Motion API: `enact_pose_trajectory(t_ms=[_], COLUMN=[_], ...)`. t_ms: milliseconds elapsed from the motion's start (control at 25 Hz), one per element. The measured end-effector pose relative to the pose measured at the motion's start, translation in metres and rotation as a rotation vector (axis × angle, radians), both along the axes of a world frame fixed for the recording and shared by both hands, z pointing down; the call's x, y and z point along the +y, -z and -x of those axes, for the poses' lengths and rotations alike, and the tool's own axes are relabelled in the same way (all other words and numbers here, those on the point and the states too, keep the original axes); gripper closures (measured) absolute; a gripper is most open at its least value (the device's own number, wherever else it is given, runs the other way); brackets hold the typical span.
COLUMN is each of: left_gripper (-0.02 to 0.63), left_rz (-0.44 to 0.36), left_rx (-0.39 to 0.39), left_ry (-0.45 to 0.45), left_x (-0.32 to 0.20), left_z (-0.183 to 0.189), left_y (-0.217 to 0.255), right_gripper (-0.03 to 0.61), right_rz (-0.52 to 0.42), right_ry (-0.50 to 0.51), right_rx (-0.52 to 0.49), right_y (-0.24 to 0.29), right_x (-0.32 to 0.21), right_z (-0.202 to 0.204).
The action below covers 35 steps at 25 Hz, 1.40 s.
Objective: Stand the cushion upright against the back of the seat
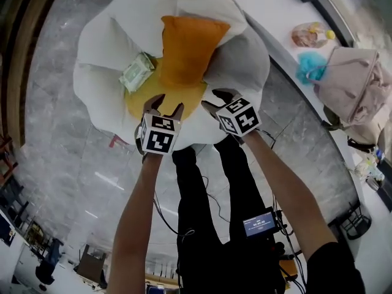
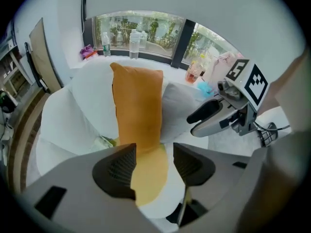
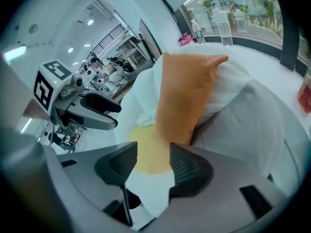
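Now, cushion (image 1: 187, 48): upright, leaning on seat (image 1: 104, 41) back
Left gripper (image 1: 167, 106): fingers apart, empty
Right gripper (image 1: 215, 100): fingers apart, empty

The head view looks steeply down from above onto the white seat (image 1: 98, 72) and orange cushion (image 1: 187, 48), with the left gripper (image 1: 166, 105) and right gripper (image 1: 214, 98) near. Each gripper view sits just behind its own fingers (image 2: 116, 166), close by, facing the far seat back. All three views share the cushion.
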<state>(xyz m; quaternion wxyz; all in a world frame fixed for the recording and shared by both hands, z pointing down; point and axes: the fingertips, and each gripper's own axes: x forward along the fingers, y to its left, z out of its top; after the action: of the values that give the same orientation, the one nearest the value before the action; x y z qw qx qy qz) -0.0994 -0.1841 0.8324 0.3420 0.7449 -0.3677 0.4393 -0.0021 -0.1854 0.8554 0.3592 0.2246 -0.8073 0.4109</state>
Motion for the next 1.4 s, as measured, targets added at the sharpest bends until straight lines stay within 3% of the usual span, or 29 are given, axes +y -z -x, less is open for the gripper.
enact_pose_trajectory(t_ms=[280, 520, 760, 1080, 1200, 1400], left_gripper=[0.465, 0.555, 0.598, 0.600, 0.600, 0.600], left_rz=[-0.027, -0.078, -0.145, -0.267, -0.312, -0.331], left_rx=[0.123, 0.212, 0.252, 0.256, 0.267, 0.358], left_ry=[0.048, 0.106, 0.072, 0.043, 0.078, 0.158], left_x=[0.044, 0.063, 0.068, 0.067, 0.065, 0.077], left_z=[-0.033, -0.060, -0.078, -0.108, -0.111, -0.112], left_y=[0.069, 0.143, 0.227, 0.331, 0.360, 0.400], right_gripper=[0.422, 0.477, 0.520, 0.560, 0.561, 0.561], right_rz=[-0.020, -0.100, -0.185, -0.283, -0.334, -0.406], right_ry=[-0.006, 0.029, 0.036, 0.003, -0.009, 0.000], right_rx=[-0.036, -0.051, -0.094, -0.140, -0.166, -0.187], right_y=[0.075, 0.149, 0.237, 0.334, 0.371, 0.426], right_x=[0.047, 0.063, 0.066, 0.055, 0.052, 0.066], right_z=[-0.012, -0.017, -0.024, -0.062, -0.073, -0.077])
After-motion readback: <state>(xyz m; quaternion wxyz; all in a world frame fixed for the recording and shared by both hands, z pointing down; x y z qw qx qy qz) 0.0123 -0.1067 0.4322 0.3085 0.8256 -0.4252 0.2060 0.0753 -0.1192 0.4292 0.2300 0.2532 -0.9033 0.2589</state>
